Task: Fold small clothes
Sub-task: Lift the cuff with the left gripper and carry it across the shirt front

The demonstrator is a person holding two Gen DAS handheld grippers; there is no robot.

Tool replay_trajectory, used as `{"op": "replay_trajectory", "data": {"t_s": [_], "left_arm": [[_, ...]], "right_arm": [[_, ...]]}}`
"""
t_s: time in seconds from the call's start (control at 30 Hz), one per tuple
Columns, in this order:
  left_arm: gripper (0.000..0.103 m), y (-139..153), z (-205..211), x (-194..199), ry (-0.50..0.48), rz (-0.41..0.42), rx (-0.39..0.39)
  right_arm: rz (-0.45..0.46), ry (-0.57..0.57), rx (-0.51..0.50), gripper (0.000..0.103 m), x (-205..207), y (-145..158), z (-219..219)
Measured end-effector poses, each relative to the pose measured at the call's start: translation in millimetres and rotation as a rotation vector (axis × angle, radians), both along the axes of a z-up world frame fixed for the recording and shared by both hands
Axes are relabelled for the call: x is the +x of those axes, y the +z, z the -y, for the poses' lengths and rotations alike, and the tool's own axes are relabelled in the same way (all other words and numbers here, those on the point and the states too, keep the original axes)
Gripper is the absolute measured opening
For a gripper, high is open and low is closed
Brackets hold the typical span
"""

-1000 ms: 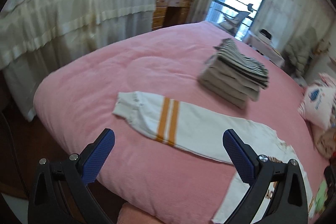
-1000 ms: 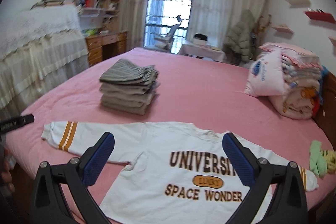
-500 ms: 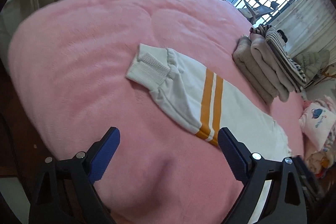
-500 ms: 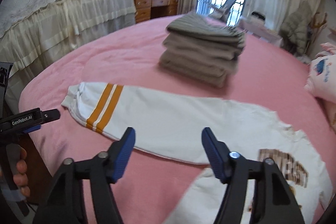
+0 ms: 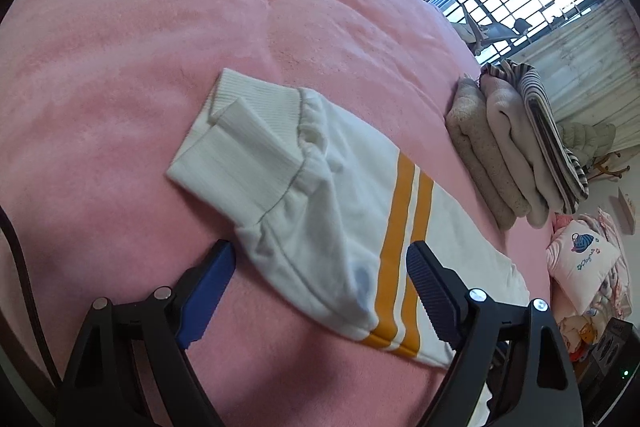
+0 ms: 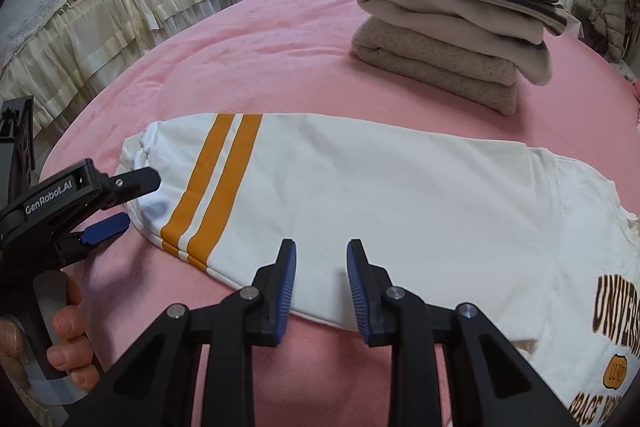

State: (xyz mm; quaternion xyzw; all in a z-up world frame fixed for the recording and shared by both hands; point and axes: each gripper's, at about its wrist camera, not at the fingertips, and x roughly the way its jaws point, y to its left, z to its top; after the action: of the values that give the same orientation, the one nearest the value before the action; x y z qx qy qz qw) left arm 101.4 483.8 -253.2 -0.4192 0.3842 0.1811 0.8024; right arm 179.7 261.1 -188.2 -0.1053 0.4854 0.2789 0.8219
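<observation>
Several folded clothes [image 6: 456, 11] are stacked already; the white sweatshirt [image 6: 400, 203] lies flat, unfolded. My left gripper [image 5: 320, 291] stands wide around its sleeve [image 5: 320, 211], my right gripper [image 6: 321, 291] has been narrowing, grasping nothing.

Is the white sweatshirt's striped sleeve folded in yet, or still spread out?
Still spread. The sleeve lies flat and straight out from the sweatshirt on the pink blanket; only its cuff is rumpled.
</observation>
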Motion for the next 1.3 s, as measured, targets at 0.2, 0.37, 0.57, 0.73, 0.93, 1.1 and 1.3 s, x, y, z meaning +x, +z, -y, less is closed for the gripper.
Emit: {"op": "replay_trajectory", "data": {"t_s": [0.2, 0.37, 0.57, 0.73, 0.93, 1.1, 1.3], "left_arm": [[0.009, -4, -4, 9, -0.034, 0.004, -0.025], [0.008, 25, 13, 11, -0.023, 0.042, 0.057], [0.008, 94, 62, 26, -0.115, 0.187, 0.134], [0.008, 138, 128, 51, -0.257, 0.261, 0.157], [0.008, 176, 214, 81, -0.407, 0.332, 0.158], [0.008, 206, 277, 95, -0.503, 0.387, 0.162], [0.008, 206, 340, 102, -0.606, 0.357, 0.201]], "right_arm": [[-0.020, 0.004, 0.006, 0.026, 1, -8, -5], [-0.014, -0.005, 0.020, 0.026, 0, -1, 3], [-0.010, -0.081, 0.058, 0.026, 6, 15, 35], [0.032, -0.174, 0.070, 0.026, 12, 40, 86], [0.090, -0.305, 0.099, 0.026, 17, 74, 169], [0.157, -0.417, 0.103, 0.026, 15, 102, 244], [0.197, -0.538, 0.088, 0.026, -1, 103, 321]]}}
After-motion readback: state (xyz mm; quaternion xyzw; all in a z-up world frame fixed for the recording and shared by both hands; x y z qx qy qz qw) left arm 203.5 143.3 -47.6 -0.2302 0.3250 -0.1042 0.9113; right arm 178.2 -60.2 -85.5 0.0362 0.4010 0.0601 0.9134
